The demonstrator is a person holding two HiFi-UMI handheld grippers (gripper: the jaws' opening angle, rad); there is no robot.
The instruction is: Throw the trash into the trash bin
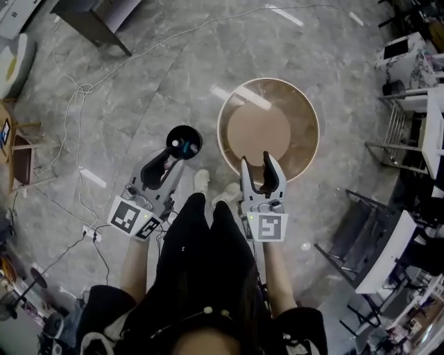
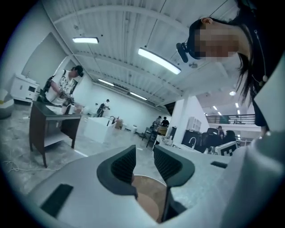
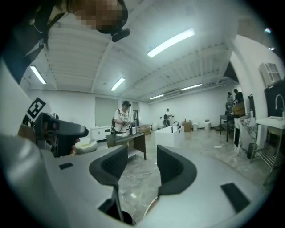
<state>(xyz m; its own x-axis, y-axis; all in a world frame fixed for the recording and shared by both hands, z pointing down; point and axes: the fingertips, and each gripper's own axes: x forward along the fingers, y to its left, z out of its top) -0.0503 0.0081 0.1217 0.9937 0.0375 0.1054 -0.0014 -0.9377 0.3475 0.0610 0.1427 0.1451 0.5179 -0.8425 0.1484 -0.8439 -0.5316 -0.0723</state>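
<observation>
A small black round trash bin [image 1: 184, 141] stands on the grey marble floor, with a pale scrap showing inside it. Next to it is a large round brown tub-like table with a white rim [image 1: 313, 121]. My left gripper [image 1: 168, 158] hangs just short of the black bin, open, nothing between its fingers. My right gripper [image 1: 261, 161] hovers over the near rim of the round table, also open and bare. In the left gripper view the jaws of that gripper [image 2: 143, 151] point level across the room, the brown round top [image 2: 147, 196] below. The right gripper [image 3: 141, 153] also points level, above the black bin [image 3: 122, 218].
A dark desk [image 1: 97, 21] stands at the far left, and cables [image 1: 76, 90] trail over the floor to a power strip [image 1: 90, 232]. Metal racks [image 1: 406, 118] and a folded chair [image 1: 368, 239] crowd the right side. People work at distant desks [image 3: 122, 118]. The holder's feet [image 1: 201, 182] are by the bin.
</observation>
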